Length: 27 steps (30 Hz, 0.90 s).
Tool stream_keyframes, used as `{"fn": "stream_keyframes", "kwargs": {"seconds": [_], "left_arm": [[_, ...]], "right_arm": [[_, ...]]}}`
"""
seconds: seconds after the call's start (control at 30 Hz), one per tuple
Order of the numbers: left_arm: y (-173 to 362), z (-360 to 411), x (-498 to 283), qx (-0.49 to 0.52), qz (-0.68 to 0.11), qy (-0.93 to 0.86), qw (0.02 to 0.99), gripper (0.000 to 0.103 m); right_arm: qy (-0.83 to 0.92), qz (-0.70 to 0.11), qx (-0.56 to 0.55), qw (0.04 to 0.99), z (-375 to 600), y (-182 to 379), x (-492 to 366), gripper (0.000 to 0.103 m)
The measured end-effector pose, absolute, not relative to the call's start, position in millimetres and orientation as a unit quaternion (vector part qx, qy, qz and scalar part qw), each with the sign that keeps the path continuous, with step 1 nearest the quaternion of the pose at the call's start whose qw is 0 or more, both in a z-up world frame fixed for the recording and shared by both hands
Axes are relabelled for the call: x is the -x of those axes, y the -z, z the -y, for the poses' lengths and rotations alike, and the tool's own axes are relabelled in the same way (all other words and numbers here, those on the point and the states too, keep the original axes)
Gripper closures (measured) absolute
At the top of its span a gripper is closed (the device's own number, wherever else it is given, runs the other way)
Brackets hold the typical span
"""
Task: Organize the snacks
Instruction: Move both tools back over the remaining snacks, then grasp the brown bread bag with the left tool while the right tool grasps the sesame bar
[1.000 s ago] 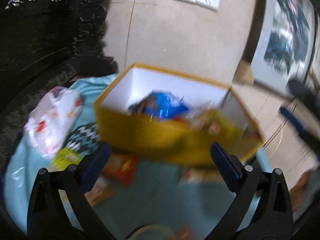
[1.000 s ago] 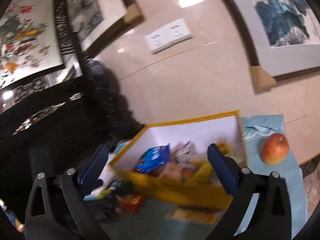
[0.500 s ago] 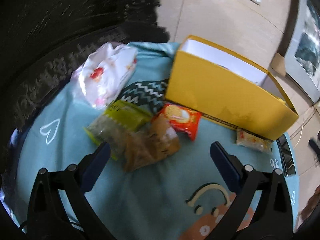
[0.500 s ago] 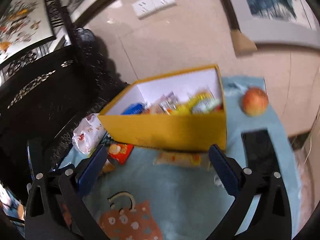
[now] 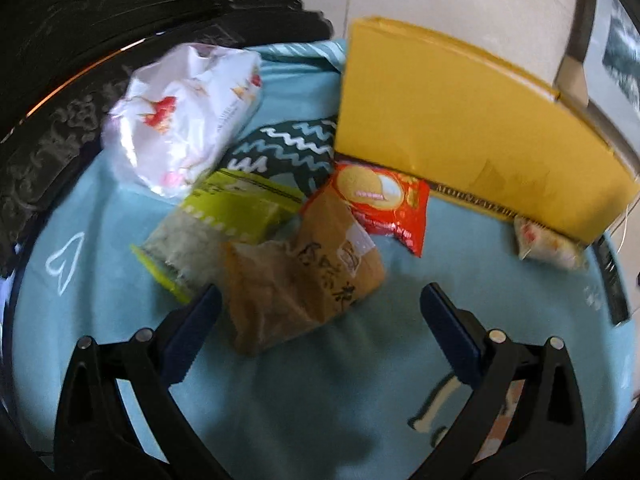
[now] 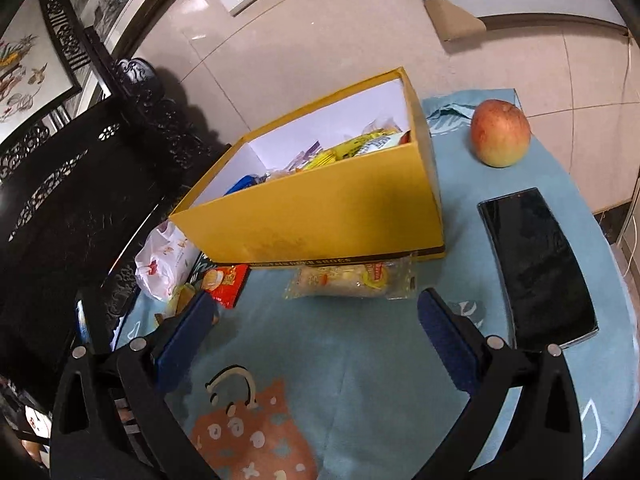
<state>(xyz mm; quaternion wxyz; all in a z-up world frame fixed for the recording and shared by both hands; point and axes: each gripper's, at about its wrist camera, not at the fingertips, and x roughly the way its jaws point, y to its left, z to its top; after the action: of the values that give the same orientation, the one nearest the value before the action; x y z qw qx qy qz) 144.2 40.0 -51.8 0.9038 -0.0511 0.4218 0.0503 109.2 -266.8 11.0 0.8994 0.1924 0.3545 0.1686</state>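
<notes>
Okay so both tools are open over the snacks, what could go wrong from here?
The brown packet overlaps the green packet and the red packet, so the open left tool may pinch two at once or drag a neighbour. The clear packet lies against the yellow box; the open right tool might bump the box, possibly toward the phone.

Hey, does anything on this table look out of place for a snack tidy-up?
Yes: a black phone and an apple lie right of the yellow box, and neither is a packaged snack.
</notes>
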Motion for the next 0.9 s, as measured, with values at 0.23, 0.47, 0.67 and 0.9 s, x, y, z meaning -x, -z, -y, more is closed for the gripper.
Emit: {"fn": "stream_keyframes", "kwargs": {"seconds": [0.23, 0.47, 0.67, 0.9], "left_arm": [[53, -28, -143, 0.037, -0.43, -0.019, 0.902, 0.076], [26, -24, -132, 0.069, -0.399, 0.01, 0.914, 0.081], [42, -11, -142, 0.031, -0.402, 0.015, 0.915, 0.081], [53, -14, -149, 0.032, -0.422, 0.017, 0.906, 0.08]], "right_arm": [[-0.164, -0.363, -0.179, 0.9, 262, -4, -112, 0.001], [-0.149, -0.367, -0.154, 0.905, 259, 1, -115, 0.001], [-0.113, -0.358, -0.063, 0.925, 247, 9, -119, 0.001], [-0.14, -0.368, 0.096, 0.914, 196, 23, -148, 0.001]]}}
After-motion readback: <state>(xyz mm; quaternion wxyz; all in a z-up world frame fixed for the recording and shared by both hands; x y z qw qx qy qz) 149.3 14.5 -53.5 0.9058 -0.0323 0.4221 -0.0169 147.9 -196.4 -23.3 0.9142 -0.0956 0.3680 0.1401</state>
